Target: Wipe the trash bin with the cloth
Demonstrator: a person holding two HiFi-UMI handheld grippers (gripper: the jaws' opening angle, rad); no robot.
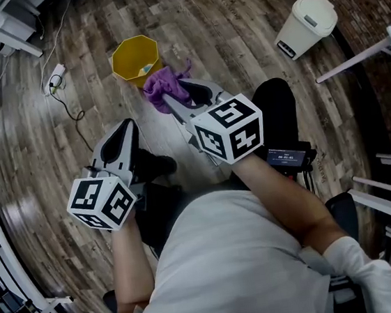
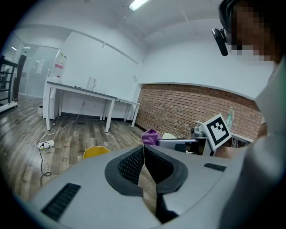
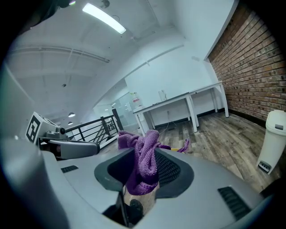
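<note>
A purple cloth hangs bunched from my right gripper, whose jaws are shut on it. In the right gripper view the cloth fills the gap of that gripper. A yellow octagonal bin stands on the floor just beyond the cloth, and it also shows low in the left gripper view. A white lidded trash bin stands farther off at the upper right and appears at the right edge of the right gripper view. My left gripper is held lower left, shut with nothing in it.
Wood-plank floor all round. A power strip with cable lies left of the yellow bin. White table legs stand at upper left, a white frame at right. A brick wall and long white tables stand ahead.
</note>
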